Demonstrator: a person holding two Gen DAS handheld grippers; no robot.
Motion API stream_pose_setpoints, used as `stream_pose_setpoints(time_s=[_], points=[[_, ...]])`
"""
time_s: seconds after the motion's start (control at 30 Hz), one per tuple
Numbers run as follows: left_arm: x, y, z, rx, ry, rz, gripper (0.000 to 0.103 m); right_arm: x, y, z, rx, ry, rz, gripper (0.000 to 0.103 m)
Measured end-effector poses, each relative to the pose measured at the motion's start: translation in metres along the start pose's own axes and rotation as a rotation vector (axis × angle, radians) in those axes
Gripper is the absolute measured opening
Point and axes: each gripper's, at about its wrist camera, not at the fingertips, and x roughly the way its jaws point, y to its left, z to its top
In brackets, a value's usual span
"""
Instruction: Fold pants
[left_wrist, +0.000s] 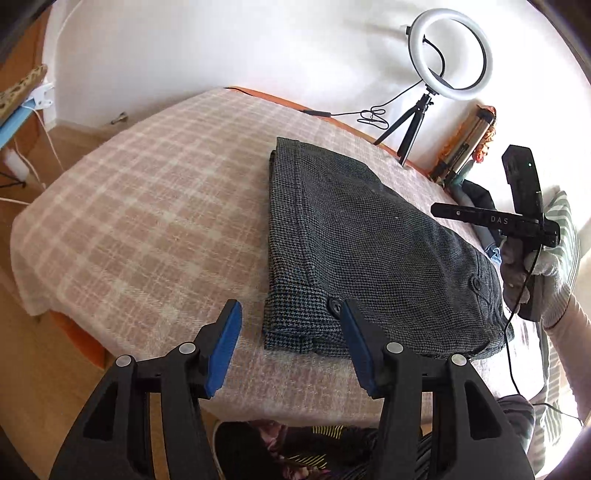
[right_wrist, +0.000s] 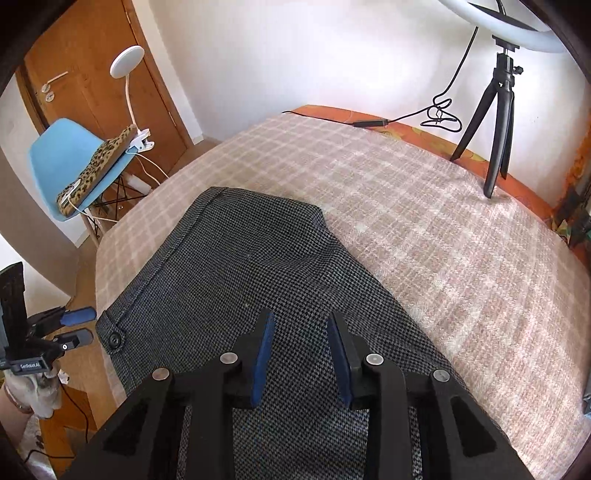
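The dark grey houndstooth pants (left_wrist: 362, 251) lie folded in a compact stack on the checked bed cover (left_wrist: 155, 206); they also show in the right wrist view (right_wrist: 258, 280). My left gripper (left_wrist: 291, 328) is open and empty, above the bed's near edge by the pants' near left corner. My right gripper (right_wrist: 301, 345) is open and empty, hovering over the near part of the pants. The right gripper's body shows in the left wrist view (left_wrist: 524, 221), held in a gloved hand. The left gripper shows in the right wrist view (right_wrist: 77, 326), open.
A ring light on a black tripod (left_wrist: 417, 122) stands at the bed's far edge with its cable (left_wrist: 373, 116). A blue chair (right_wrist: 74, 166) with a leopard-print item and a clip lamp stands left by the wooden door (right_wrist: 92, 74). Clothes lie at the right (left_wrist: 476, 195).
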Motion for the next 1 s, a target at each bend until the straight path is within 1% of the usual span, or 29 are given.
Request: stream_pose_setpoints(time_s=[0.13,0.23,0.37,0.43,0.53,0.6,0.7,0.73,0.87,0.93,1.0], points=[[0.0,0.0,0.003,0.025,-0.013,0.018,0.054,0.035,-0.006,0.006,0.01,0.059,-0.042,0.03],[-0.002,-0.004,0.006,0.053,-0.027,0.019,0.054,0.052,-0.007,0.005,0.007,0.096,-0.063,0.03],[0.0,-0.017,0.009,0.095,-0.021,-0.009,0.054,0.057,-0.009,0.004,0.004,0.098,-0.072,0.031],[0.002,-0.029,0.012,0.12,-0.018,-0.026,0.054,0.051,-0.009,0.006,0.016,0.1,-0.065,0.031],[0.003,-0.051,0.021,0.172,-0.035,-0.059,0.054,0.018,-0.015,0.003,0.053,0.035,-0.019,0.032],[0.005,-0.067,0.025,0.214,-0.046,-0.086,0.054,-0.015,-0.025,-0.007,0.083,-0.019,-0.02,0.039],[0.013,-0.096,0.026,0.284,-0.045,-0.123,0.054,-0.064,-0.044,-0.032,0.148,-0.072,-0.014,0.046],[0.016,-0.105,0.026,0.304,-0.038,-0.138,0.054,-0.077,-0.05,-0.042,0.169,-0.082,-0.022,0.047],[0.029,-0.146,0.018,0.387,-0.013,-0.204,0.054,-0.118,-0.077,-0.083,0.266,-0.097,-0.058,0.059],[0.032,-0.167,0.011,0.436,0.004,-0.233,0.054,-0.129,-0.088,-0.104,0.316,-0.102,-0.058,0.063],[0.033,-0.19,0.001,0.512,0.022,-0.26,0.054,-0.132,-0.099,-0.124,0.366,-0.093,-0.047,0.065]])
